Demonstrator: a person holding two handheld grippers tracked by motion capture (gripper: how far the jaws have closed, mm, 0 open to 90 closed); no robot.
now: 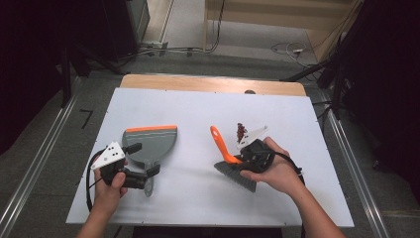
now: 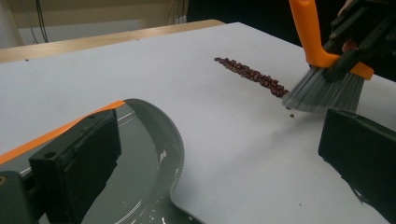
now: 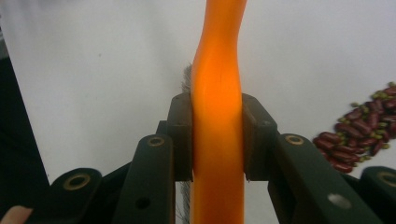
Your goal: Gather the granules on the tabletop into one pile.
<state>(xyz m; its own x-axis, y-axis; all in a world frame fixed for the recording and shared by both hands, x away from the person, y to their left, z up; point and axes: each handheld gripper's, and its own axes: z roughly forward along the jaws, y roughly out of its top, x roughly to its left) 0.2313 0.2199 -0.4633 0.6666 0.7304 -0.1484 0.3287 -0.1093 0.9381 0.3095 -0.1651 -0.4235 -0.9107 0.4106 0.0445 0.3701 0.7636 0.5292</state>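
My right tool (image 3: 217, 140) pinched the orange brush (image 1: 225, 154) just beside the red beans (image 1: 241, 131) on the counter (image 1: 198, 106). My left tool (image 1: 148, 174) stood spread around the dustpan (image 1: 151, 141), well apart. A hard sweep could scatter beans short of the pan.

Left gripper (image 2: 219, 154) jaws stand wide apart over the white table (image 2: 140, 60). The grey dustpan (image 2: 144, 177), orange-edged, lies partly beneath the left-hand jaw; contact cannot be confirmed. A line of red beans (image 2: 252, 74) ends at the brush (image 2: 322, 88) bristles, held by the other gripper (image 2: 359, 32).
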